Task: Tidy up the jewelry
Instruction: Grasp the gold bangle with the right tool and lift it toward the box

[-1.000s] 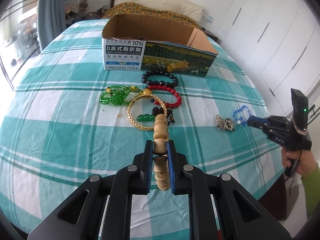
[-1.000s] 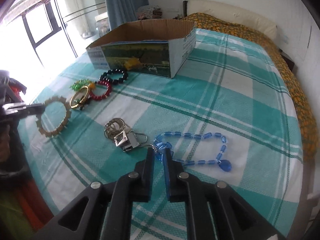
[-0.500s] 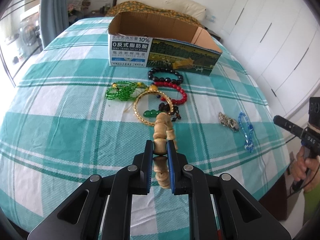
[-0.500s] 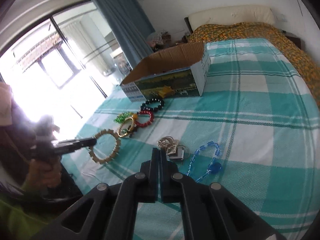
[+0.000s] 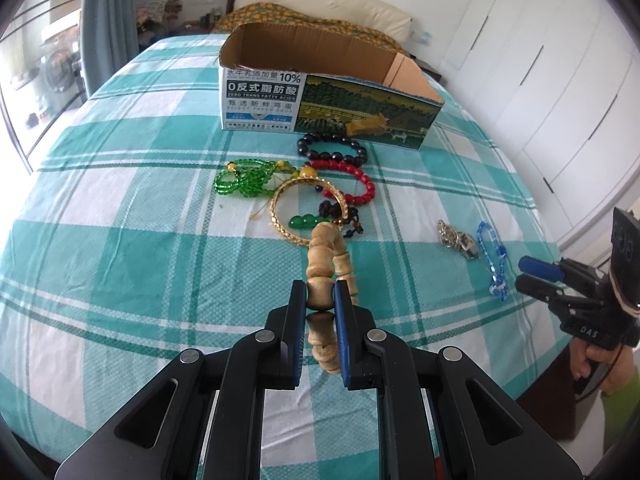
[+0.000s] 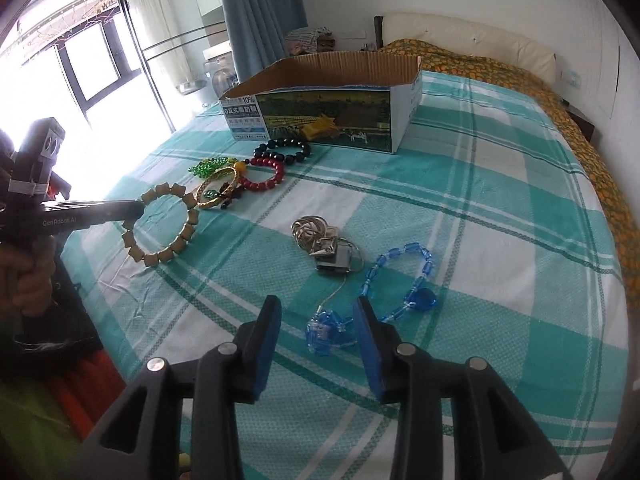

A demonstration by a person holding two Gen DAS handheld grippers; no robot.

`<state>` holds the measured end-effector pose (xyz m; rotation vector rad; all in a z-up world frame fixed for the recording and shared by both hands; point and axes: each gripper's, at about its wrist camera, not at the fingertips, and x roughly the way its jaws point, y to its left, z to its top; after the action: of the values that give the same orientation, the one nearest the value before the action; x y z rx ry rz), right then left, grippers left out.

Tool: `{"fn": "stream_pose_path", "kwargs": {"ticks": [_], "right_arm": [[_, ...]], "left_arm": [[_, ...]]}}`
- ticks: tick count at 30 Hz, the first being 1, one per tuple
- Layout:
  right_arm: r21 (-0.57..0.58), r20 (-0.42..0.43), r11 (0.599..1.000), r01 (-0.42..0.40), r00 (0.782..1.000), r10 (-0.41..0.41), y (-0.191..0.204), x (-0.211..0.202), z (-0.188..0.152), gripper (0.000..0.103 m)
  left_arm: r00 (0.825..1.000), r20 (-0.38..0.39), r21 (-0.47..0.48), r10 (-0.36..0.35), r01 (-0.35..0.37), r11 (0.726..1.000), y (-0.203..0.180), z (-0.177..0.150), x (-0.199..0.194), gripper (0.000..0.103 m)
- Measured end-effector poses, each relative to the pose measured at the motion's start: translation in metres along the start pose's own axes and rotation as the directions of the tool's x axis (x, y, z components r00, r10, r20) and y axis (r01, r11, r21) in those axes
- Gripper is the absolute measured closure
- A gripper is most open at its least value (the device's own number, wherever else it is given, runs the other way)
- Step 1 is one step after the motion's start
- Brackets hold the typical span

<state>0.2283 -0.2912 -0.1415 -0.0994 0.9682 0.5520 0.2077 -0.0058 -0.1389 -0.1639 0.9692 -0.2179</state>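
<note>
home bedroom, plaid-covered bed (image 5: pixel 120 240), pillow (image 5: pixel 320 4), wardrobe (image 5: pixel 540 60)

Cardboard box (image 5: pixel 320 80) floor behind its wall; small print on box label (image 6: pixel 244 120) illegible.

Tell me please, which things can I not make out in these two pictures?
- Inside of the cardboard box: both views, hidden by its front wall.
- Small print on the box: both views, too small.
- Lower beads of the wooden bracelet: left wrist view, behind the left gripper fingers.
- Silver keyring bundle: right wrist view, tangled, parts unclear.
</note>
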Motion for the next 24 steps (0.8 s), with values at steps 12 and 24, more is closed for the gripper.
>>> {"fn": "stream_pose_path", "kwargs": {"ticks": [12, 24], "right_arm": [[-0.096, 0.015, 0.995, 0.033, 0.999, -0.032, 0.046, 0.03, 0.053, 0.058], [0.026, -0.07, 0.996, -0.085, 0.994, 0.087, 0.09, 0.131, 0.114, 0.074]], "left_arm": [[0.999, 0.037, -0.051, 0.007, -0.005, 0.999, 0.024, 0.004, -0.017, 0.091], [0.996, 0.082, -0.098, 0.025, -0.017, 0.995, 0.047, 0.013, -0.035, 0.091]]}}
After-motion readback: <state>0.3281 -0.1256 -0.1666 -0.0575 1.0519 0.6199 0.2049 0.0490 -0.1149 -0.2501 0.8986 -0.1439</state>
